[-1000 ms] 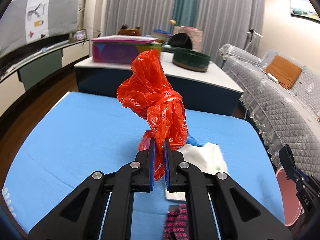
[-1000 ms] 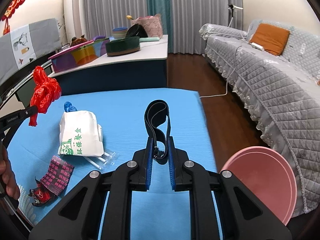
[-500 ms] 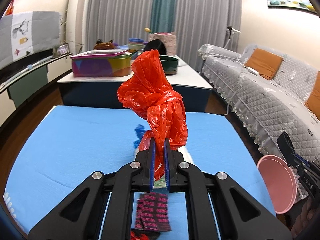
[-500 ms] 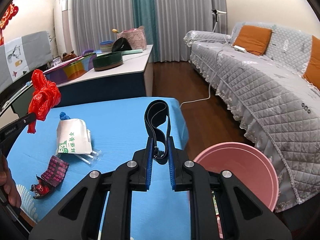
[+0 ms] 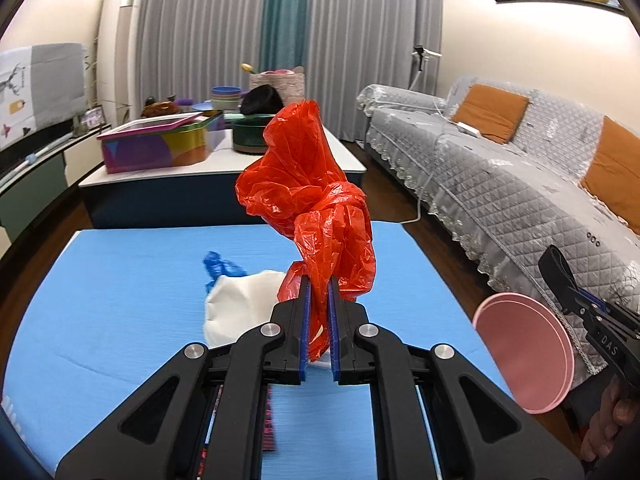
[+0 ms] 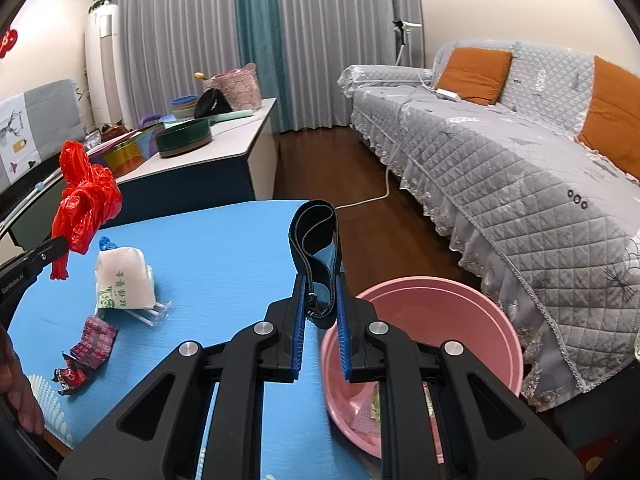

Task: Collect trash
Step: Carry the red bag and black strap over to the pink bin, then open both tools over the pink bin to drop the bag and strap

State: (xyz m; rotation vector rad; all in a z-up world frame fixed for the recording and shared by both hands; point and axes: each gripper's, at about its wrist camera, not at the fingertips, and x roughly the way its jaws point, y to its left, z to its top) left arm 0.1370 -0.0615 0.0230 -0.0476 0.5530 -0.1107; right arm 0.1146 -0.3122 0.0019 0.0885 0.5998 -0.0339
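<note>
Your right hand-held gripper (image 6: 319, 322), nearer the round pink plastic basin (image 6: 472, 312) off the blue desk's (image 6: 224, 256) right edge, pinches a looped black strap (image 6: 316, 240) upright, basin just right-below. Your left hand-held gripper (image 5: 318, 312), over mid-desk, pinches the crumpled red plastic bag (image 5: 308, 196).

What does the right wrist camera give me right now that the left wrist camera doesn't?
Only the right wrist view looks into the pink bin, with scraps at its bottom, and shows the green print on the white bag, the clear straws and the dark pink wrapper in full. Only the left wrist view shows the left gripper close up, shut on the red plastic bag. Both show the blue table, the red bag, the white bag and the right gripper holding the black strap.
</note>
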